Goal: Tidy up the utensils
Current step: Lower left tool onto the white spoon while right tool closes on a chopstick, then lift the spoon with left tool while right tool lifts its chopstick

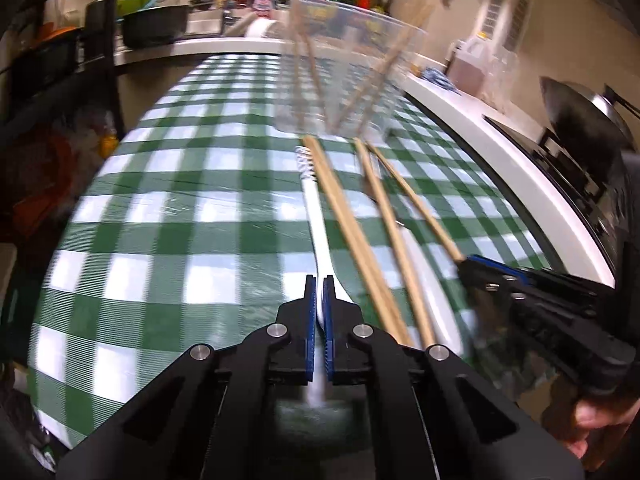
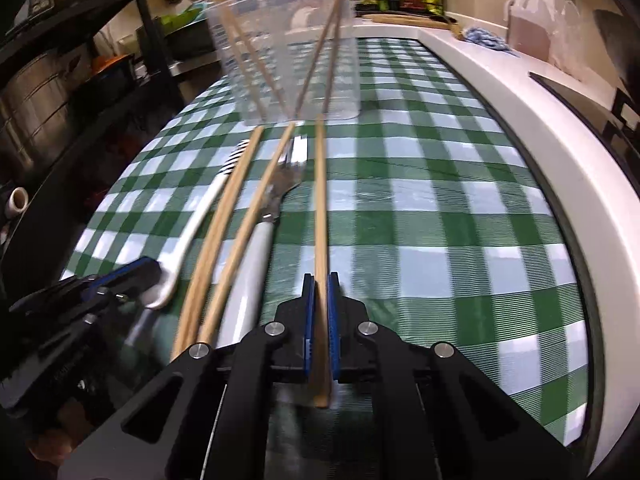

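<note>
Left hand-held gripper (image 1: pixel 319 292), black with blue pads: being closed tight on the handle end of a white plastic spoon with a striped far tip (image 1: pixel 313 216), which is being pinched near the bowl end so that, by judgement, it can be lifted clear of the neighbouring sticks.

Right hand-held gripper (image 2: pixel 321 292): being clamped narrowly on the near end of a single pale wooden chopstick (image 2: pixel 320 200), which is being kept pointed at the container, presumably for dropping in upright.

Clear plastic tub-shaped container (image 2: pixel 288 52): being stood at the far middle of the green-and-white checked tablecloth (image 2: pixel 440 220), with several wooden chopsticks already leaning inside; likely being used as the collecting holder.

Remaining utensils, being left flat between the two grippers, just beside one another: two further wooden chopsticks (image 2: pixel 224 240) and a metal fork with a white handle (image 2: pixel 260 240), tines pointing far.

White counter edge (image 2: pixel 560 160): being seen along the right.
</note>
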{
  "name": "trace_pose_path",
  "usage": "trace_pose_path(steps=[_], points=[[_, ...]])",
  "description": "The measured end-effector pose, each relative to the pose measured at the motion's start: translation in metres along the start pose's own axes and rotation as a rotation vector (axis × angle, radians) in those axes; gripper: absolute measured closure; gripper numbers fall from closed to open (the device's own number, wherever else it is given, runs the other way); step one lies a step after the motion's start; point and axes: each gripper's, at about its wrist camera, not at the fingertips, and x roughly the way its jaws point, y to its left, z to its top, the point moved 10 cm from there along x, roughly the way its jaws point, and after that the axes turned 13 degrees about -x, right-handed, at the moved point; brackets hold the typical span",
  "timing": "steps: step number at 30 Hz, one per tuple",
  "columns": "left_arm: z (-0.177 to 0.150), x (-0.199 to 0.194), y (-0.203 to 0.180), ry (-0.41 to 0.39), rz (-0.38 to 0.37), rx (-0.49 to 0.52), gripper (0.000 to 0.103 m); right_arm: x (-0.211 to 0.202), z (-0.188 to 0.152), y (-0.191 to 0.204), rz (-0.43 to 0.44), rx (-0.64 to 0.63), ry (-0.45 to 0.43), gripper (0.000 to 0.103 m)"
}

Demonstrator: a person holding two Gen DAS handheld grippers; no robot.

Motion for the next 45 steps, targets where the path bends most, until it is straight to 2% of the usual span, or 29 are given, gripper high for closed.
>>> trace_pose_path(steps=[3, 8, 12, 17, 20, 26, 32, 45], points=[[0.009, -0.001, 0.014, -0.025, 0.047, -0.015, 0.099, 0.001, -0.002, -0.015, -0.044, 0.028, 0.016, 0.096], [0.013, 0.000, 0.023, -0.025, 0.036, -0.048, 0.099, 0.001, -0.003, -0.016, -0.040, 0.031, 0.026, 0.092], [0.015, -0.007, 0.020, -0.048, -0.004, -0.061, 0.077, 0.000, -0.003, -0.014, -0.027, 0.039, 0.027, 0.092], [0.003, 0.002, 0.022, -0.007, 0.002, -0.073, 0.077, 0.001, -0.004, -0.013, -0.022, 0.044, 0.030, 0.092], [0.001, 0.001, 0.021, -0.025, 0.027, -0.046, 0.081, 0.000, -0.004, -0.011, -0.022, 0.044, 0.031, 0.092], [-0.001, -0.001, 0.020, -0.071, 0.056, -0.019, 0.081, 0.000, -0.005, -0.008, -0.027, 0.032, 0.032, 0.092], [0.002, -0.004, 0.025, -0.069, 0.018, -0.072, 0.080, -0.001, -0.005, -0.008, -0.019, 0.033, 0.036, 0.092], [0.000, 0.000, 0.016, -0.136, 0.086, 0.051, 0.079, -0.001, -0.005, -0.007, -0.031, 0.014, 0.036, 0.091]])
